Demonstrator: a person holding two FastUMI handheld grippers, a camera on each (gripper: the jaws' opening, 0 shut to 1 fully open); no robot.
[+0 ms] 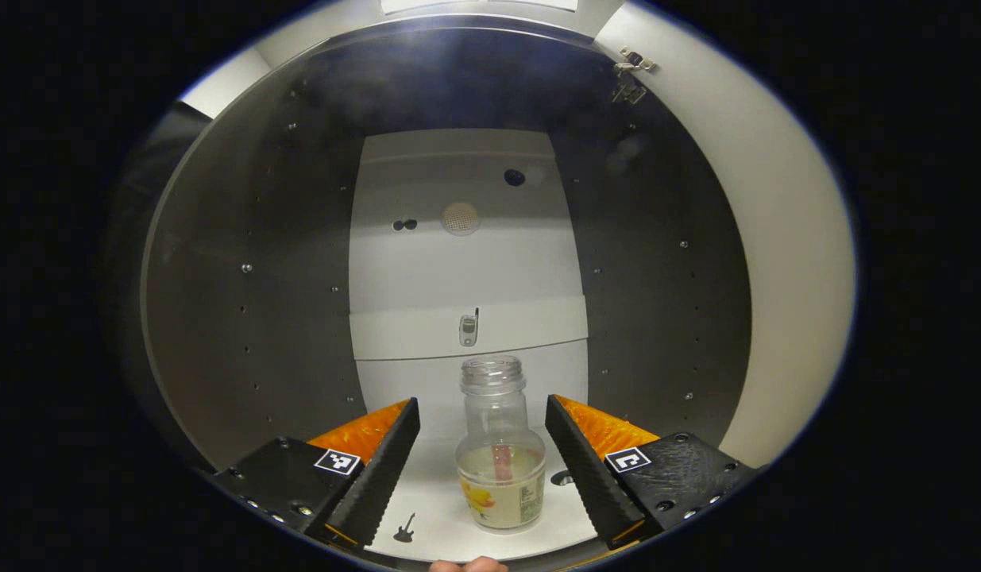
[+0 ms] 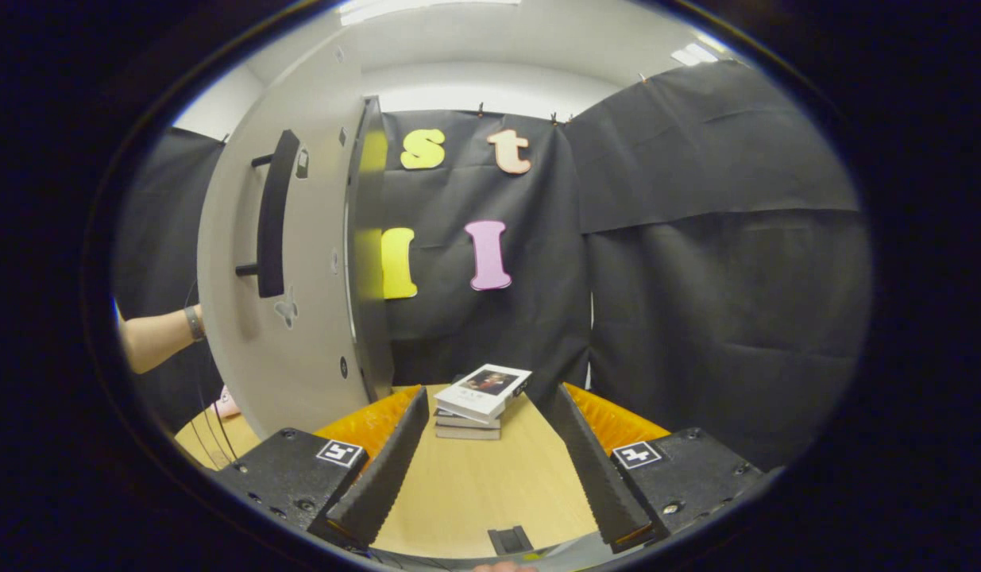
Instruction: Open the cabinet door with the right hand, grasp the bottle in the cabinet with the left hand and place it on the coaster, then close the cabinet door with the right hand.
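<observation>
Left claw point(image 1: 482, 453) is spread around the clear lidless plastic bottle point(image 1: 500, 457) near the cabinet floor's front edge; squeeze its wide body squarely, then lift straight. Right claw point(image 2: 486, 453) spread, empty.

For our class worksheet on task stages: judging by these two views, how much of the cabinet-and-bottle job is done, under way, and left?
Done: the cabinet door stands open. Under way: the left hand-held gripper is inside the cabinet, fingers open either side of the bottle, not yet gripping it. Left: grasp the bottle, set it on the coaster, then close the door with the right hand-held gripper, now open above the table.
</observation>
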